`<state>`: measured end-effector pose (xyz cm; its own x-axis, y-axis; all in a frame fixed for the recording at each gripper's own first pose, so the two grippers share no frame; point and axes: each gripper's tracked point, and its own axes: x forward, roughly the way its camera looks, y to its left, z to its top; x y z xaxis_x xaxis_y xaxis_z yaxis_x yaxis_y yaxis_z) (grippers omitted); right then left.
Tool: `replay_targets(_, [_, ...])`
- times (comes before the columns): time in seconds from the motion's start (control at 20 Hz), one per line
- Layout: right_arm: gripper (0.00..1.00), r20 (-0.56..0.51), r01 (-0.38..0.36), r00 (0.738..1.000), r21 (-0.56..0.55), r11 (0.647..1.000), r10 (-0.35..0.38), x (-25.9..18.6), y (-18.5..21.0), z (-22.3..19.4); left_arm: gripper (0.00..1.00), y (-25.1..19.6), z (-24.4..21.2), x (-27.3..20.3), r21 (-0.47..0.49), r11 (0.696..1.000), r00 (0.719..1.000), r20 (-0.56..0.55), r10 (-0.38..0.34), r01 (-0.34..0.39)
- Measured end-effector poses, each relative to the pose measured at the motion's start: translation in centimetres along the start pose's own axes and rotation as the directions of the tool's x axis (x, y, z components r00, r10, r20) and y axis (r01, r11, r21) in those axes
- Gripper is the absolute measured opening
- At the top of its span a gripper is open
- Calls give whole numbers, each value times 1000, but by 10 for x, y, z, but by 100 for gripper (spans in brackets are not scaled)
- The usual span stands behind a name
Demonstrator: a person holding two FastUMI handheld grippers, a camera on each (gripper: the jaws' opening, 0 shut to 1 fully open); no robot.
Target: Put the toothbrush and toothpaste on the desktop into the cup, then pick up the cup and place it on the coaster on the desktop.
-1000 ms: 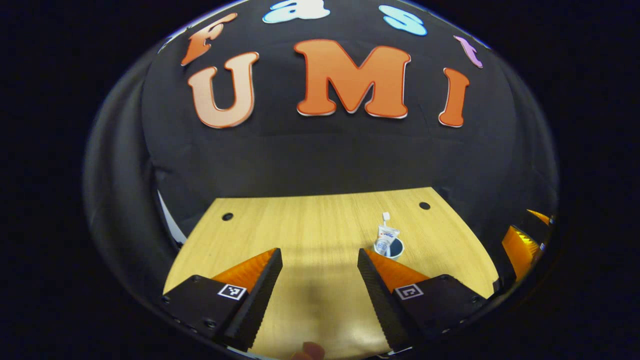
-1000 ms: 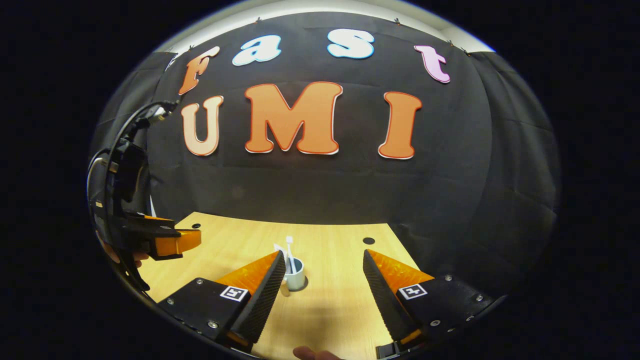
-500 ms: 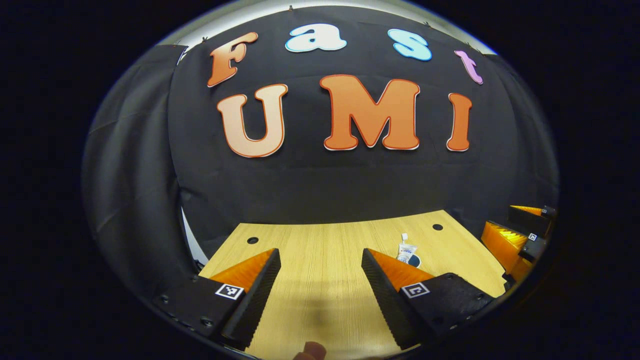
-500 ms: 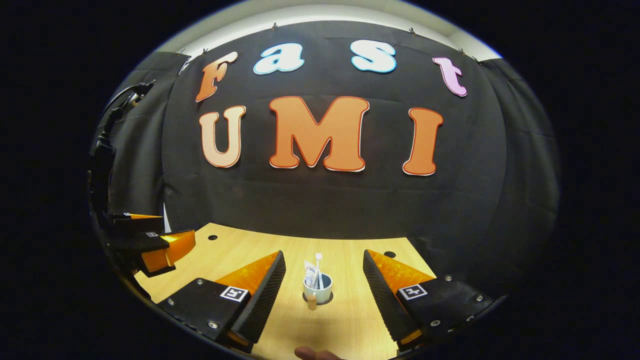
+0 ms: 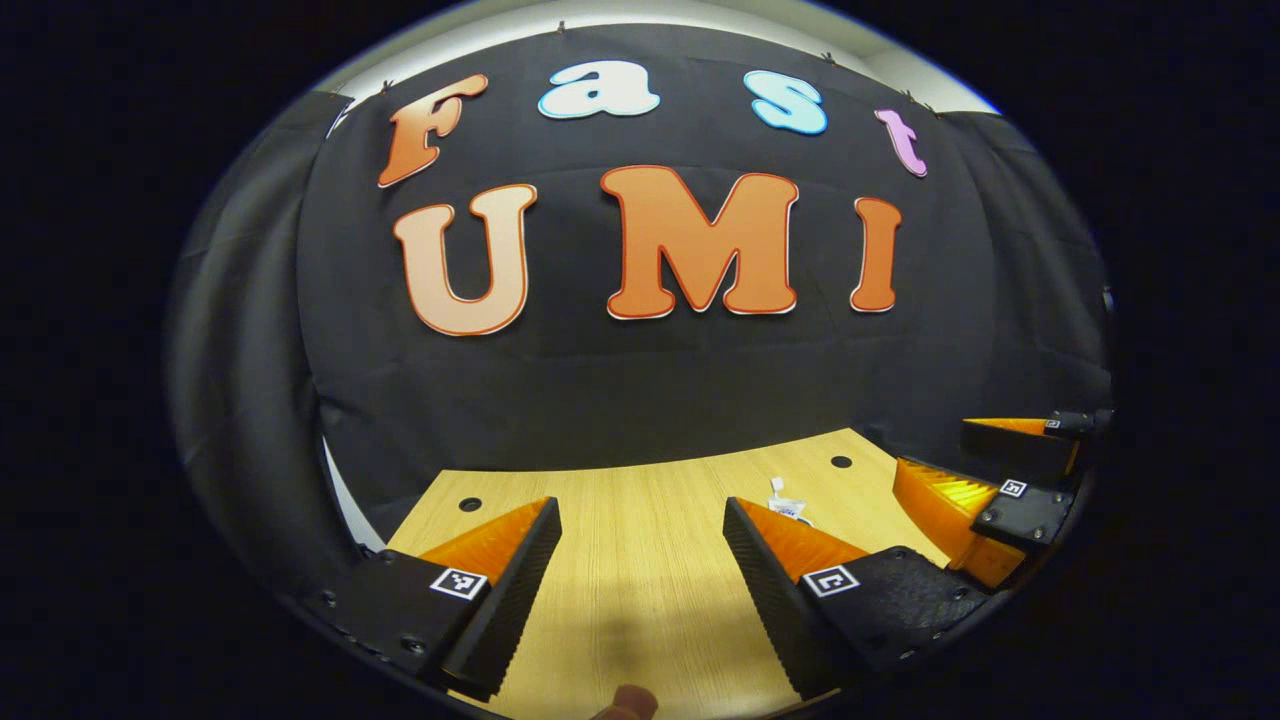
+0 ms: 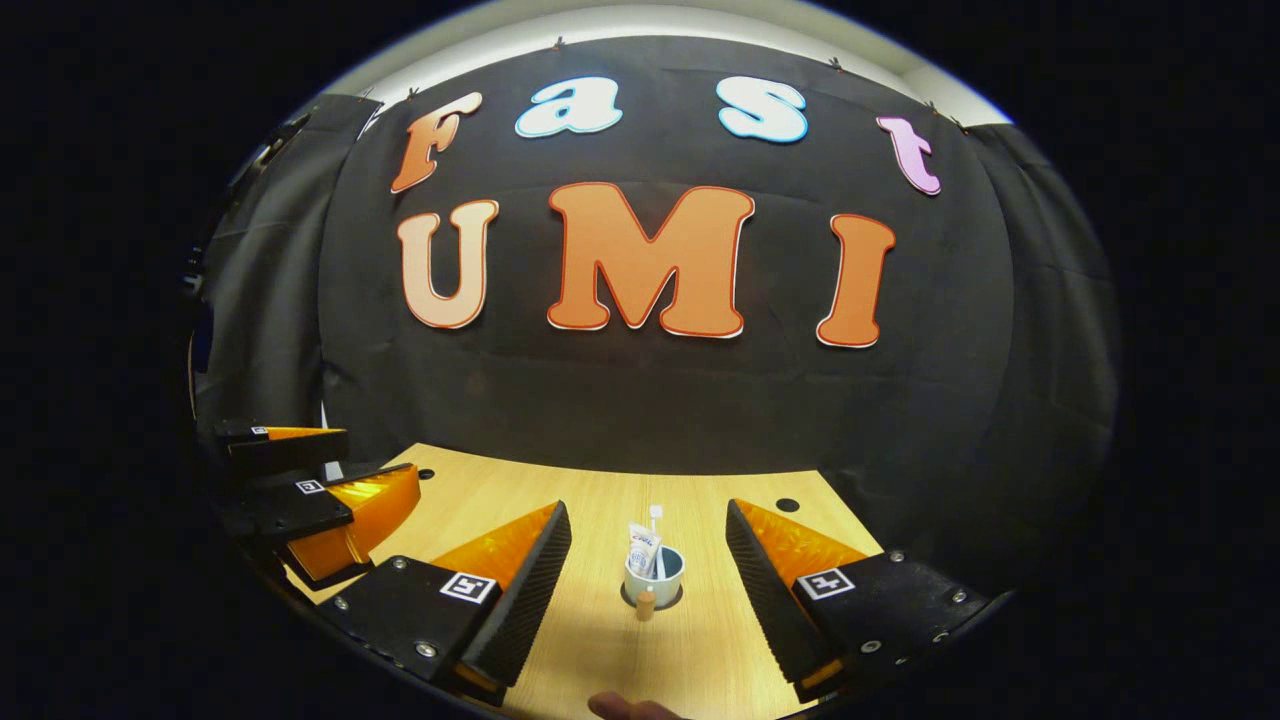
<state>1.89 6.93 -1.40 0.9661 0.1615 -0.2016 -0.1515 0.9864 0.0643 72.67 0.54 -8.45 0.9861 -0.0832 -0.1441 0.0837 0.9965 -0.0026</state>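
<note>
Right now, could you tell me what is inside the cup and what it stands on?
In the right gripper view the cup holds the toothpaste and the toothbrush, both upright. It stands on a dark coaster; their lower ends are hidden by the cup wall.

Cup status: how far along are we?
Done: the toothbrush and toothpaste stand in the cup, which sits on the dark coaster with its handle toward the camera. In hand: nothing; the right gripper and left gripper are both open and apart from the cup. Left: apparently nothing.
</note>
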Motion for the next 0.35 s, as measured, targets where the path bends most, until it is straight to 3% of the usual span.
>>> replay_targets(0.35, [94,-22,13,1000,-1,1000,-13,-3,2,-7,98,-6,3,1,25,999,1000,19,-24,24])
